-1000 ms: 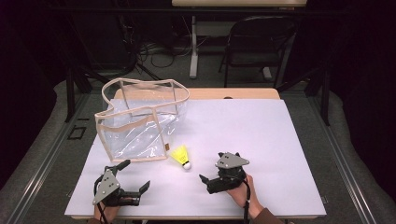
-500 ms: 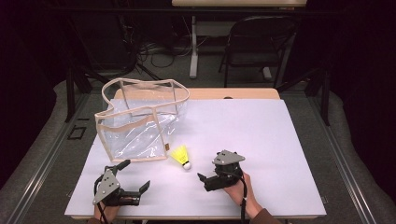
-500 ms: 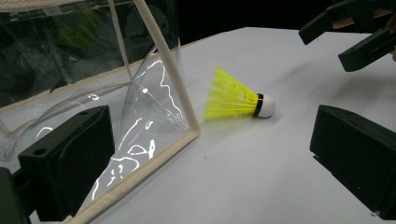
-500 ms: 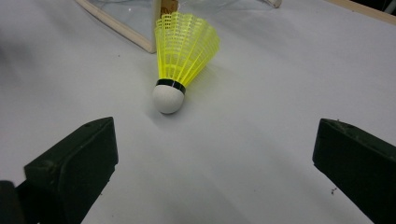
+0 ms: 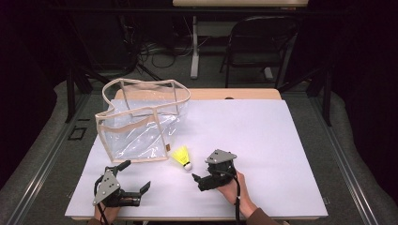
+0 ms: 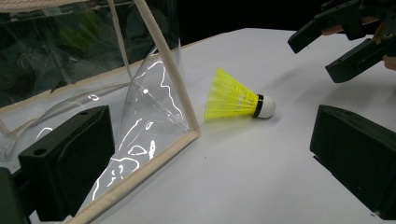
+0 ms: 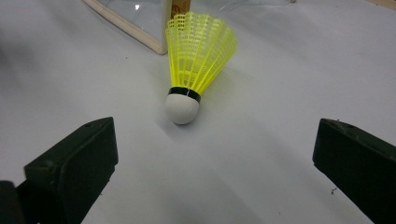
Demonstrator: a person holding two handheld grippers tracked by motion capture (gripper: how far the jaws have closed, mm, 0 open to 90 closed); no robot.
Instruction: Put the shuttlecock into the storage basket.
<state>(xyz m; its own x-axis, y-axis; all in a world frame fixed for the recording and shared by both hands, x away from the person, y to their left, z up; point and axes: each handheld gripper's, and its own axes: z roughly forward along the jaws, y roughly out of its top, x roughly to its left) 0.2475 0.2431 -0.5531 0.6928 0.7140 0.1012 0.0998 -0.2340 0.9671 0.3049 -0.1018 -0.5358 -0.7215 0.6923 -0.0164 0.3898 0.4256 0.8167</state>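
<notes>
Plainly the right gripper (image 5: 196,177) has its jaws spread wide and empty, the white cork of the yellow shuttlecock (image 7: 196,65) lying just ahead of the gap in the right gripper view, cork toward the jaws and skirt fanned away; that lines the opening up with the narrow end, which looks the firmer place to pinch; the shuttlecock (image 5: 181,156) lies on its side on the white table (image 5: 263,140), just beside the near corner of the clear tote bag (image 5: 138,123), apart from it so far as the high view tells; the left gripper (image 5: 136,180) also stands wide open with nothing between its jaws, low at the near edge, and in the left gripper view its jaws point past the bag's cream-trimmed corner (image 6: 187,126) toward the shuttlecock (image 6: 236,98); my guess is that it waits to steady or open the bag; the bag sags with its mouth upward and its rim folded, so it may want holding open before anything goes in; no grasp has yet been made
</notes>
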